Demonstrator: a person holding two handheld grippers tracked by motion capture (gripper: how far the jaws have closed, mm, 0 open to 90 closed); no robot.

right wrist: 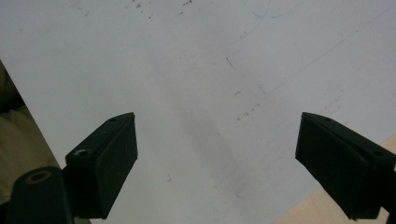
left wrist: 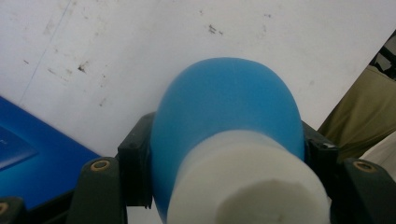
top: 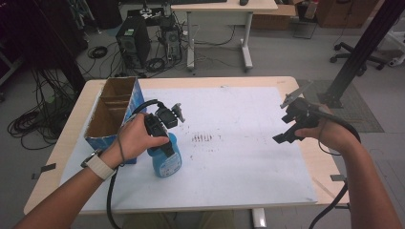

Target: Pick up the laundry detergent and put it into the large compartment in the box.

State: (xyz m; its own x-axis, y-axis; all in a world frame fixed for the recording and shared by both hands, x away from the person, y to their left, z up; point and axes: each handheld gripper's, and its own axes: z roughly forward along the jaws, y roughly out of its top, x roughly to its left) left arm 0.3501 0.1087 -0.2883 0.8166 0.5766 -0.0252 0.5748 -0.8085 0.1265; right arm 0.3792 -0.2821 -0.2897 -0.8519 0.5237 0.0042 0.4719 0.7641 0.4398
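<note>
A blue bottle (top: 167,161) with a white neck stands upright on the white sheet (top: 248,162) at the table's left. My left gripper (top: 165,144) comes down on it from above, shut on the bottle just below the neck. In the left gripper view the bottle (left wrist: 224,102) sits between the jaws, and both black pads (left wrist: 134,172) press its sides. My right gripper (top: 285,137) hovers over the sheet's right side, held in the person's hand. In the right gripper view its jaws stand wide apart with nothing between them, my right gripper (right wrist: 217,163) over bare sheet (right wrist: 196,70).
An open cardboard box (top: 112,112) with blue sides stands right beside the bottle on its left, and its blue wall (left wrist: 28,163) is close to my left jaw. Small dark marks (top: 201,138) dot the sheet's middle. The wooden table edge (top: 325,167) runs along the right.
</note>
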